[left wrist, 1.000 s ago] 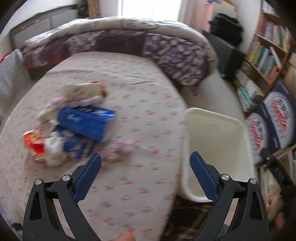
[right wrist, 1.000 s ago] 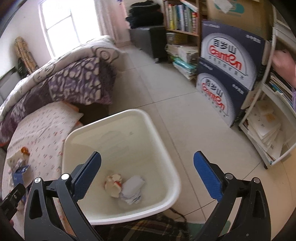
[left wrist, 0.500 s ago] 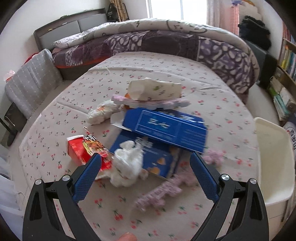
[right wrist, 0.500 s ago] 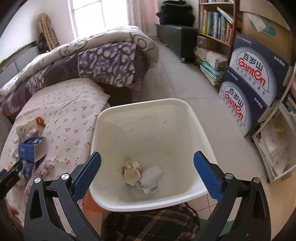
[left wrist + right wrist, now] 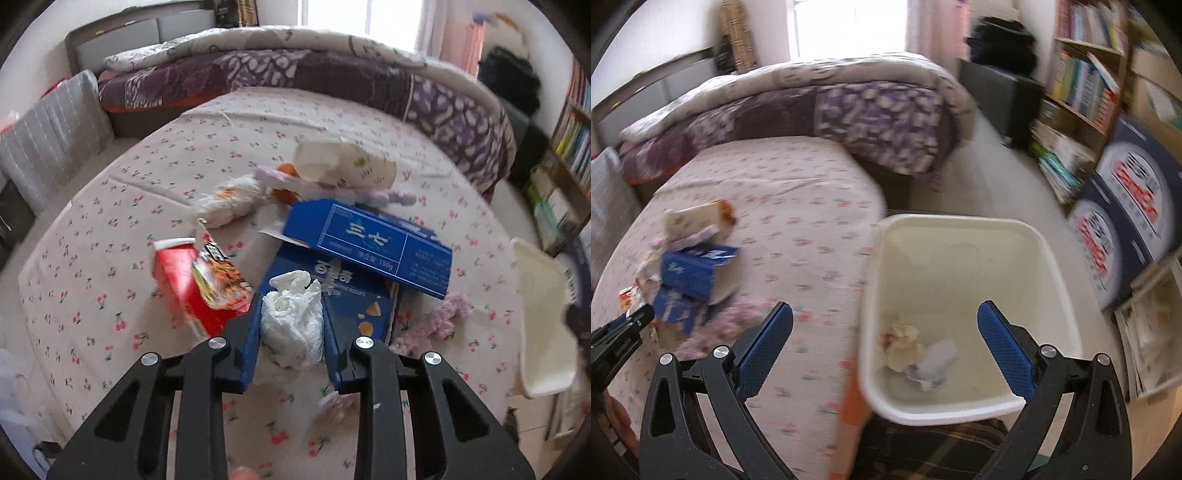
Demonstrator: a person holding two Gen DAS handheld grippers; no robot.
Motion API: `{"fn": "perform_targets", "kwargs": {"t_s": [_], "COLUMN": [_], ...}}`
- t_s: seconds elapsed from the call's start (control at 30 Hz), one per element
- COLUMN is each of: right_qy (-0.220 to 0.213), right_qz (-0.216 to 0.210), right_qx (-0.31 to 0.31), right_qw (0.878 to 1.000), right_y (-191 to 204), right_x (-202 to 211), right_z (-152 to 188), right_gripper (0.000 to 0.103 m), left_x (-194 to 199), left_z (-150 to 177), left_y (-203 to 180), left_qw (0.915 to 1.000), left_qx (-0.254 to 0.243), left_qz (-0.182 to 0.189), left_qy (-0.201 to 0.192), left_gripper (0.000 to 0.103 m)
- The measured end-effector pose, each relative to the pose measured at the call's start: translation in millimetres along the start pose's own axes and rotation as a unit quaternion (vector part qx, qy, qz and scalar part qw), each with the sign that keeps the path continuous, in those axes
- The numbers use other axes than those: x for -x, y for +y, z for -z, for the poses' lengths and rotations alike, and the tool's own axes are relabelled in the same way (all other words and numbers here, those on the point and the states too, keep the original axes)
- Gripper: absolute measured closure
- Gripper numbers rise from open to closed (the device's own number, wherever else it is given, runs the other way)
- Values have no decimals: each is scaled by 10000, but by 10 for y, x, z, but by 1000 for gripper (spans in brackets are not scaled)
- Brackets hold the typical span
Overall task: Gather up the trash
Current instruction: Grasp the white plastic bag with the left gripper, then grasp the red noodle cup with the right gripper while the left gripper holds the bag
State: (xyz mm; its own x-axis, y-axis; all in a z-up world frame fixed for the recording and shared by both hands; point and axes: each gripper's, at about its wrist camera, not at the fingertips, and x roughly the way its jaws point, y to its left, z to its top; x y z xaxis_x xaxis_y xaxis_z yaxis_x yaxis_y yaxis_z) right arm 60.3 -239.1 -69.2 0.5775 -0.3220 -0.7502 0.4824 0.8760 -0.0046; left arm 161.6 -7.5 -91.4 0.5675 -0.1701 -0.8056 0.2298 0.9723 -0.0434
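Tissue wad stands upright, pinched by left hand-held gripper.

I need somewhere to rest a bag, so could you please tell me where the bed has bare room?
Bare sheet lies between the blue box and the white bin, and toward the purple quilt. The trash pile around the crumpled tissue is crowded.

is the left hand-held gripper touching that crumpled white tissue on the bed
Touching. The left wrist view shows the left hand-held gripper closed around the crumpled white tissue, both blue pads pressed against its sides with no gap.
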Motion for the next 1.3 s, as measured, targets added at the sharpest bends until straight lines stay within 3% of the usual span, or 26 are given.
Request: {"fn": "perform_targets", "kwargs": {"t_s": [0.17,0.4,0.6,0.73,0.93,0.97,1.03,1.07,1.2,1.3], "right_qy": [-79,112,176,319,571,597,706,805,752,634], "right_qz": [-519,-1249,-1699,-1806,-1699,-1673,-1713,-1730,-1850,-2023], "right_qx": [546,1208,1950,2471,3068,3099,3112,3096,2962,2798], "right_qw": [9971,9847,9658,9515,9348,9340,9321,9315,9340,9363], "right_y": [610,1521,2299,2749,3111,3124,3152,3163,3170,3157], "right_x": [28,32,6,-71,-285,-302,-350,-383,-361,-272], "right_z": [-59,-41,37,97,219,248,275,285,259,188], "right_gripper": [7,7,7,7,7,9,23,41,54,56], "left_x": [320,585,605,633,642,644,648,645,661,691], "left_z": [75,246,411,508,584,595,611,617,627,612], "left_y": [433,1152,1700,1938,2155,2185,2229,2249,2317,2335], "left_qw": [9975,9929,9864,9829,9791,9784,9774,9769,9743,9737], "left_qx": [522,1131,1618,1819,2016,2047,2094,2116,2223,2235], "left_qz": [466,173,-68,-130,-153,-151,-156,-158,-196,-265], "left_qy": [-137,-337,-267,-246,-237,-242,-249,-248,-293,-365], "left_gripper": [73,73,73,73,73,73,73,73,73,73]}}
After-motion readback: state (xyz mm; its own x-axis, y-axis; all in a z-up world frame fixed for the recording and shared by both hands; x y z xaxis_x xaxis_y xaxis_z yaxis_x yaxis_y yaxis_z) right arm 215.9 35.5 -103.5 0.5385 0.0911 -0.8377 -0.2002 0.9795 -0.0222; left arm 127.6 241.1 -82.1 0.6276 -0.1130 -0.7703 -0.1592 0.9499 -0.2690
